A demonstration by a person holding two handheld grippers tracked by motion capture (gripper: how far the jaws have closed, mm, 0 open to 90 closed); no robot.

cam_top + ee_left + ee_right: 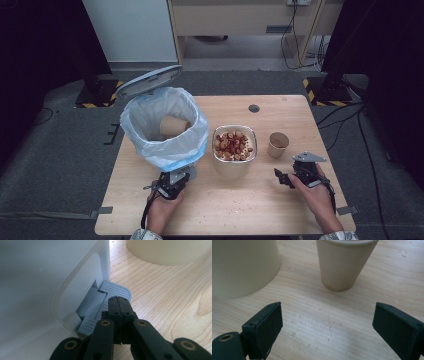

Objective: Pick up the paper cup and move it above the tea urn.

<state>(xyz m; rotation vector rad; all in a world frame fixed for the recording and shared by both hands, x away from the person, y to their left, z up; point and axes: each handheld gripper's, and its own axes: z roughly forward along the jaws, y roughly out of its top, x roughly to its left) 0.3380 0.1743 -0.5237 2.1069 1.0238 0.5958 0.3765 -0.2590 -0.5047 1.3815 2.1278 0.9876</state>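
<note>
From the high view, I hold the left tongs (172, 186) at the foot of the lined pedal bin (165, 127) on the bench (280, 210), its lid (148, 80) tipped up; a paper cup (173, 126) lies half hidden inside the liner; the right tongs (281, 176) sit just short of the standing cup (277, 144), beside the bowl of snacks (234, 148); my forearms are cut off at the bottom edge. In the left gripper view, my tongs are pressed together, tips over the grey ribbed pedal (117, 290), contact hard to judge; the bin wall (50, 277) is blurred. In the right gripper view, my tongs are spread wide, the cup (343, 262) ahead between them, apart, its rim cropped; no writing legible.
</note>
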